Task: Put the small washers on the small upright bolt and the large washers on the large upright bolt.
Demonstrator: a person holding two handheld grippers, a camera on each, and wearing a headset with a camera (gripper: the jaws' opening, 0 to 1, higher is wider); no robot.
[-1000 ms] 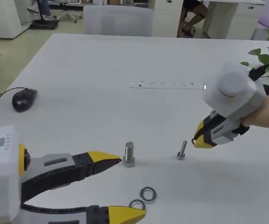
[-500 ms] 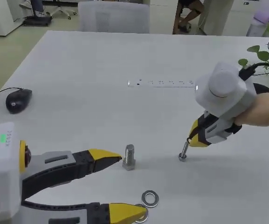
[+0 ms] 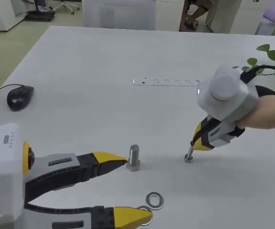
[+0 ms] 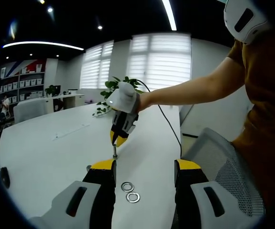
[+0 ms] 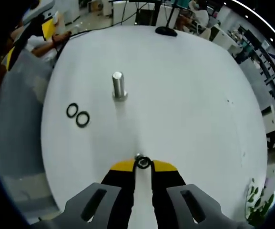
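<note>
Our right hand-held gripper [image 5: 142,166] pinches a small washer [image 5: 142,162], likely light and slippery, by its rim; our left hand-held gripper [image 4: 145,164] gapes empty.

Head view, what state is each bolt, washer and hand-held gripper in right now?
Large silver hex bolt: upright, no washer on it.
Small silver bolt: upright.
Two large silver washers: flat on the white table, side by side.
Left hand-held gripper: open, holding nothing.
Right hand-held gripper: shut on what looks like a small metal washer, at the small bolt's top.
</note>
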